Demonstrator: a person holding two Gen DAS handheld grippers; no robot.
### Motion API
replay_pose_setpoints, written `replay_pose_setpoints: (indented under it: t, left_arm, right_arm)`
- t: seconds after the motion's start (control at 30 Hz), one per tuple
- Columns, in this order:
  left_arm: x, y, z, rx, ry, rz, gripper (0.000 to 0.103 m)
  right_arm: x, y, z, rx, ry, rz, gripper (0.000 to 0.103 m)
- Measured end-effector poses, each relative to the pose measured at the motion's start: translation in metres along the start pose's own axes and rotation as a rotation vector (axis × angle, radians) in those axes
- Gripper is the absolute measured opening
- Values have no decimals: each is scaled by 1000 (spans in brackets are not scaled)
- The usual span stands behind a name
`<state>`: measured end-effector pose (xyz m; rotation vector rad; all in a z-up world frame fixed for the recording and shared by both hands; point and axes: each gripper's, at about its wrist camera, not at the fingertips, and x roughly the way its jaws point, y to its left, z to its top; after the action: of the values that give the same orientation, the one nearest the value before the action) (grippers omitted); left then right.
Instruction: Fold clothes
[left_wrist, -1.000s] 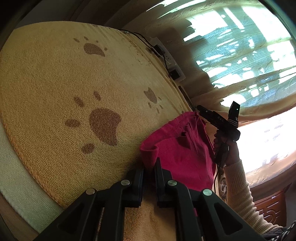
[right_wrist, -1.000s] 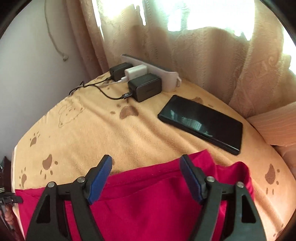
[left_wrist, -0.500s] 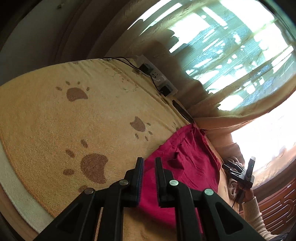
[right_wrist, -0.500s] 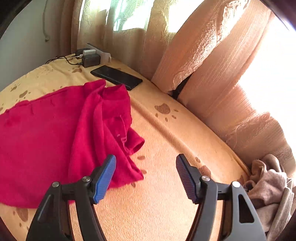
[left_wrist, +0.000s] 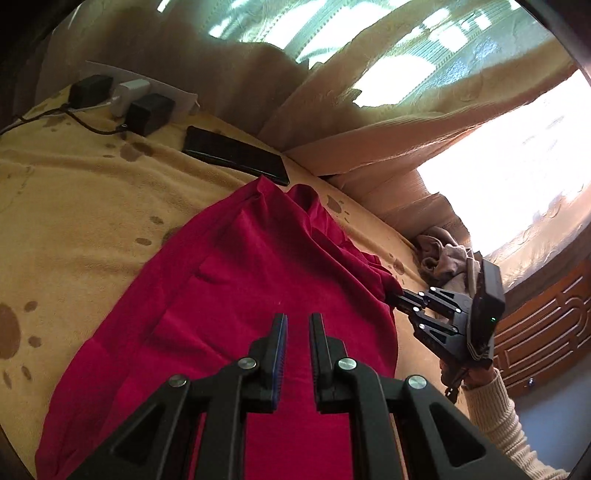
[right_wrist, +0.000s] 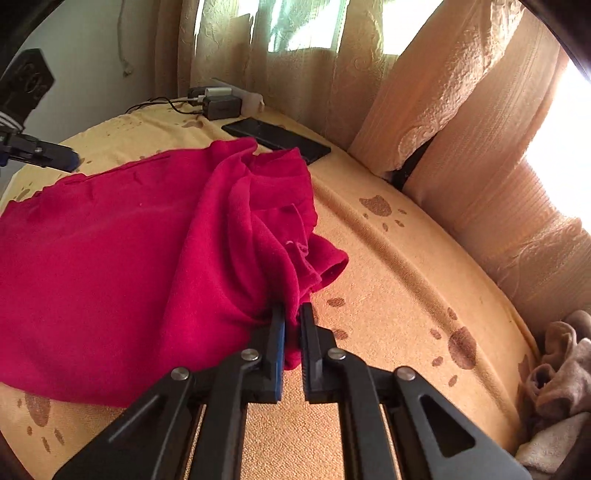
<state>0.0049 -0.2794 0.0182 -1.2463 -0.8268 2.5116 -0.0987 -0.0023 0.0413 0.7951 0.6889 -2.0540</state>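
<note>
Right wrist view: right gripper (right_wrist: 292, 317) pinches red garment's (right_wrist: 129, 251) near edge.

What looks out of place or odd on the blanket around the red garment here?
A black phone lies on the paw-print blanket with the red garment bunched up against its near edge, close enough to be snagged. The right gripper is shut on the garment's crumpled side. Nothing looks spilled or damaged.
</note>
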Motion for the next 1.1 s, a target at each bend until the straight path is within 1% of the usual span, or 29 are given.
replay_pose_setpoints:
  t: [0.07,0.13,0.17,0.27,0.3,0.37,0.47,0.53,0.57,0.6,0.63,0.67,0.73,0.8,0.83,0.87,0.93,1.0,1.03,1.07,1.1]
  left_arm:
    - [23,-7,20,9,19,40,12]
    - [44,-13,38,17,28,71,12]
    - [54,-14,44,19,26,78,12]
    - [82,-12,59,6,30,116,12]
    - [91,-9,61,-2,35,129,12]
    - [98,-2,63,-24,24,122,12]
    - [101,6,65,-47,2,106,12]
    - [98,7,61,-54,-10,96,12]
    - [95,7,59,-56,-13,90,12]
    - [93,7,57,-58,-16,85,12]
    - [90,6,55,-60,-20,80,12]
    - [88,5,53,-61,-24,75,12]
    - [84,1,49,-49,-44,90,13]
    - [82,-4,46,-27,-62,134,25]
    - [82,-7,45,-10,-70,138,39]
    - [81,-10,43,8,-79,135,59]
    - [81,-16,39,45,-92,132,75]
    - [84,-19,37,75,-97,140,76]
    - [86,-20,38,84,-97,146,77]
    - [88,-21,38,94,-97,153,78]
    - [89,-21,38,93,-97,148,78]
  right_arm:
    - [-14,-9,3,34,-53,-24,7]
    - [-19,-20,3,67,-67,-44,6]
    - [-14,-25,0,85,-48,-46,6]
    - [16,-34,-19,137,68,-35,6]
    - [22,-35,-24,155,82,-31,6]
    - [19,-38,-26,187,60,-24,6]
    - [20,-36,-25,171,70,-42,7]
    - [15,-38,-24,172,49,-92,24]
    - [11,-39,-23,171,32,-124,46]
    - [6,-40,-22,169,15,-156,73]
    - [0,-40,-21,171,-14,-185,80]
    - [-8,-40,-18,177,-58,-192,83]
    - [-18,-37,-8,187,-121,-148,83]
    - [-20,-24,7,152,-156,-120,83]
    - [-19,-16,15,123,-164,-119,83]
    - [-16,-6,22,93,-167,-127,83]
    - [-11,10,35,51,-182,-114,83]
    - [-1,22,44,37,-182,-68,82]
    - [7,27,47,25,-164,-48,81]
    - [16,31,49,8,-136,-40,73]
    - [26,34,49,-7,-102,-42,49]
